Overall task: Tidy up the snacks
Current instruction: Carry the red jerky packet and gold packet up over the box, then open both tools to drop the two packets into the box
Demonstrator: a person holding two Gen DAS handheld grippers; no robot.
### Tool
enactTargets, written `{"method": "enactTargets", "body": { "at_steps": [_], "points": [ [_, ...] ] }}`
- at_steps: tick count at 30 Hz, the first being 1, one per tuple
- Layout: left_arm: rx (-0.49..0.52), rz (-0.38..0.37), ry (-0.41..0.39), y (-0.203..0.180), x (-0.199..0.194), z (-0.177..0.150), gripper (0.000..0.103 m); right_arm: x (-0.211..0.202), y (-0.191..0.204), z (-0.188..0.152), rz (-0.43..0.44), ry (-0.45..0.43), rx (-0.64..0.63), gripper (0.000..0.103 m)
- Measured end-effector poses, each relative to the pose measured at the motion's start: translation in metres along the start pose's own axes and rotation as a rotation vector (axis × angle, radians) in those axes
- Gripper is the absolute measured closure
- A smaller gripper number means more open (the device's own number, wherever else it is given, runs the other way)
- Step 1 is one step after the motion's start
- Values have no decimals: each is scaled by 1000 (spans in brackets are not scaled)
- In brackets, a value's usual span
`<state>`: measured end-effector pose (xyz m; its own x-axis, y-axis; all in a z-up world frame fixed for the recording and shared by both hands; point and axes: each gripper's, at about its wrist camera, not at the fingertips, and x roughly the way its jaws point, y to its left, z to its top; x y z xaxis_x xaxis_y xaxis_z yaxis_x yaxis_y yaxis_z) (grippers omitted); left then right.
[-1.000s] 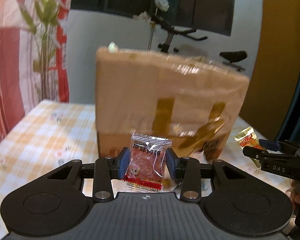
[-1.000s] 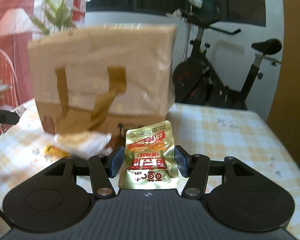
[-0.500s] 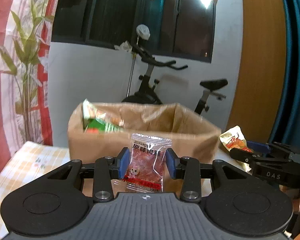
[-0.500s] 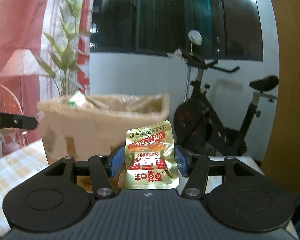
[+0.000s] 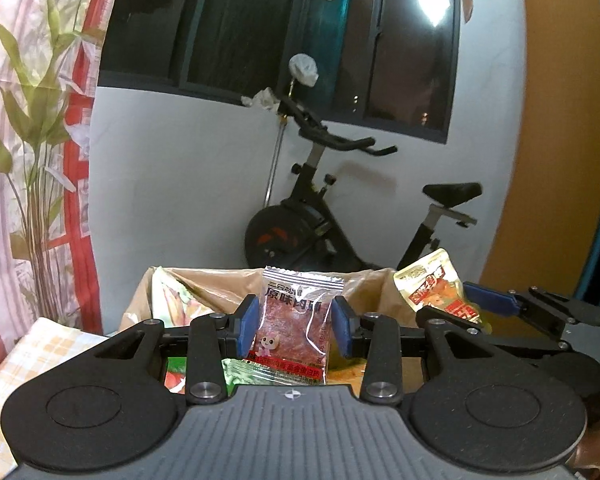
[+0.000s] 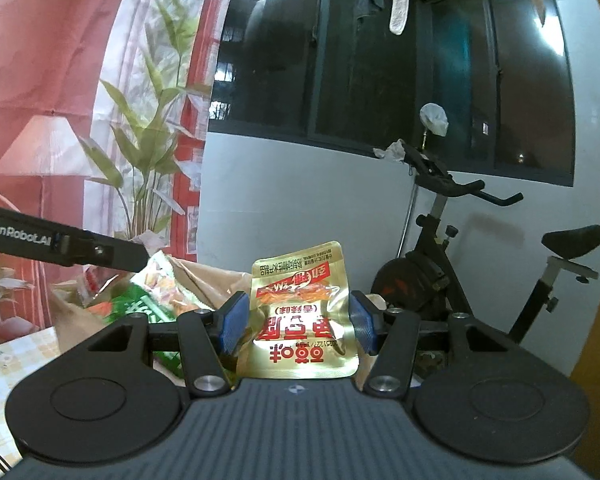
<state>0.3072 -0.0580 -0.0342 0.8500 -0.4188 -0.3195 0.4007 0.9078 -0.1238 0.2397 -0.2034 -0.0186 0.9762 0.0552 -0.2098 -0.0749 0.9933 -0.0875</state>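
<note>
- while the open brown paper bag sits below, the left hand-held gripper pinches a clear red jerky packet.
- the right hand-held gripper pinches a gold foil snack pouch.

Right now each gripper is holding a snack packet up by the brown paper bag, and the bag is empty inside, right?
Not quite. Both grippers do hold packets: the left gripper a clear red packet, the right gripper a gold packet. But the brown paper bag isn't empty; the left wrist view shows green snack packs inside.
</note>
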Motion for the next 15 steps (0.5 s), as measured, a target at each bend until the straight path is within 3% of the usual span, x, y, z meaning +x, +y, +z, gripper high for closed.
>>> {"method": "enactTargets", "body": {
  "at_steps": [15],
  "points": [
    [32, 30, 70, 3, 24, -5, 57, 30, -15, -20, 9, 117, 32, 45]
  ]
}}
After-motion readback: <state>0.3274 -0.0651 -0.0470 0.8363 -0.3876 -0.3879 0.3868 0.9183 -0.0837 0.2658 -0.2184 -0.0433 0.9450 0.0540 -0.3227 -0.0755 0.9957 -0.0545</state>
